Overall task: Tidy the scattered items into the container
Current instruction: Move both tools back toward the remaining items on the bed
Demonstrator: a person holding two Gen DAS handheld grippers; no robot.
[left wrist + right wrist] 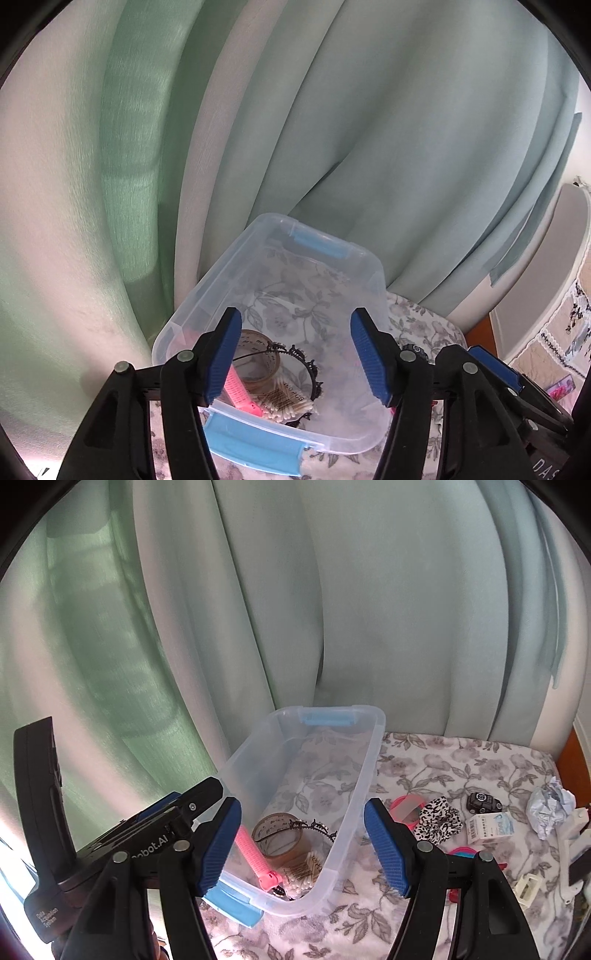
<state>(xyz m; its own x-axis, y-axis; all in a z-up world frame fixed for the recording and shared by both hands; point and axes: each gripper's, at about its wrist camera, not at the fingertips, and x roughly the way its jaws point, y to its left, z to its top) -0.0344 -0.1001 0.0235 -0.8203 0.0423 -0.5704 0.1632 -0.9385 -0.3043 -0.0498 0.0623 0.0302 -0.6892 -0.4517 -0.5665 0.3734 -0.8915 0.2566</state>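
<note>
A clear plastic bin [373, 273] with blue handles stands on the floral blanket; it also shows in the right wrist view [365, 768]. Inside lie a tape roll [280, 834], a pink comb [255, 860], a black headband [314, 827] and a pack of cotton swabs [303, 875]. My left gripper [295, 354] is open and empty, above the bin's near end. My right gripper [303, 845] is open and empty, over the bin's near right wall. Scattered right of the bin are a leopard scrunchie [437, 821], a pink mirror [406, 808], a black toy car [484, 801] and a small box [489, 827].
Pale green curtains [295, 609] hang right behind the bin. Crumpled paper [550, 808] and white plastic items [528, 886] lie at the far right by the blanket's edge. The left gripper's body [110, 830] shows at left in the right wrist view.
</note>
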